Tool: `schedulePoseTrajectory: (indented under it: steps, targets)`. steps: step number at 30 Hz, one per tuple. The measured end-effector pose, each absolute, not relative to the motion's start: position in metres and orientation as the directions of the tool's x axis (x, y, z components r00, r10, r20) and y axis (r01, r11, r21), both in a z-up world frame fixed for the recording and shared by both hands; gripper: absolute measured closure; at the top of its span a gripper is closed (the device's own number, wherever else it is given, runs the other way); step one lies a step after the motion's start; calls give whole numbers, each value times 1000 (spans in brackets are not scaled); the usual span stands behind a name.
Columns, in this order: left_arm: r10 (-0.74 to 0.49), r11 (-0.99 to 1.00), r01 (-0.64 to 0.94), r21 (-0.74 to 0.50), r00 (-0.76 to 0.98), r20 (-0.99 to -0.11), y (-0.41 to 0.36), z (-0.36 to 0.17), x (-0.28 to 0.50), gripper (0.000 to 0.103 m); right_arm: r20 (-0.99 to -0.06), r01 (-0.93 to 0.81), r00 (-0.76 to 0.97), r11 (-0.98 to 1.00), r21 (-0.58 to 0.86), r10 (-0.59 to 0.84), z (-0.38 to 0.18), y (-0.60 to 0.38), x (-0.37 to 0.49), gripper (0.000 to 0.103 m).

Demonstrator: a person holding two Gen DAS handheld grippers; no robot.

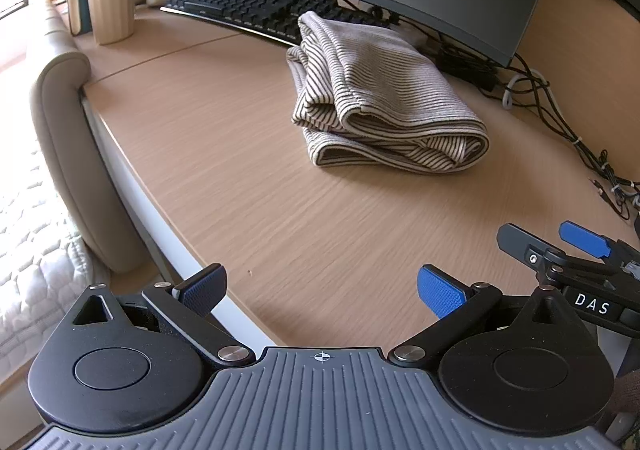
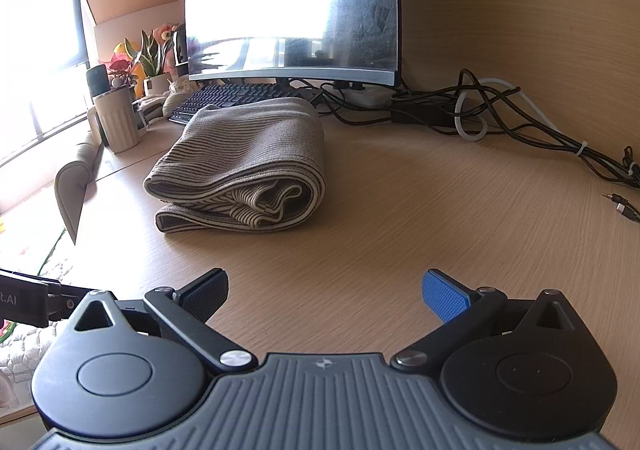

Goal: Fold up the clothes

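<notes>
Left wrist: right gripper (image 1: 560, 246) labelled "DAS" (fingers spread).

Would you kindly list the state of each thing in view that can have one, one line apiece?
Striped garment: folded into a bundle, lying on the desk, held by neither gripper.
Left gripper: open, empty, short of the garment.
Right gripper: open, empty, short of the garment.
Monitor: appears off, reflecting window light.
Mug: upright.
Cables: tangled loosely by the monitor.
</notes>
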State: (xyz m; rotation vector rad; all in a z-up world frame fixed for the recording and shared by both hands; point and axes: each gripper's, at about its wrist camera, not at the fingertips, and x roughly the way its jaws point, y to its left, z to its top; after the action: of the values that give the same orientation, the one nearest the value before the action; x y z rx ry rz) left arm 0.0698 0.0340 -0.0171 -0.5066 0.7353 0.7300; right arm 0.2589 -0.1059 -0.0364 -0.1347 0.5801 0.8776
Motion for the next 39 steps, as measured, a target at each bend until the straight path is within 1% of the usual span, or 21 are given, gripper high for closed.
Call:
schedulePoseTrajectory:
  steps: [39]
  targets:
    - [417,633,-757,-161,509,-753,36,-19,70,0,-533,-754,499,645,122,684,-36,-106,259,0]
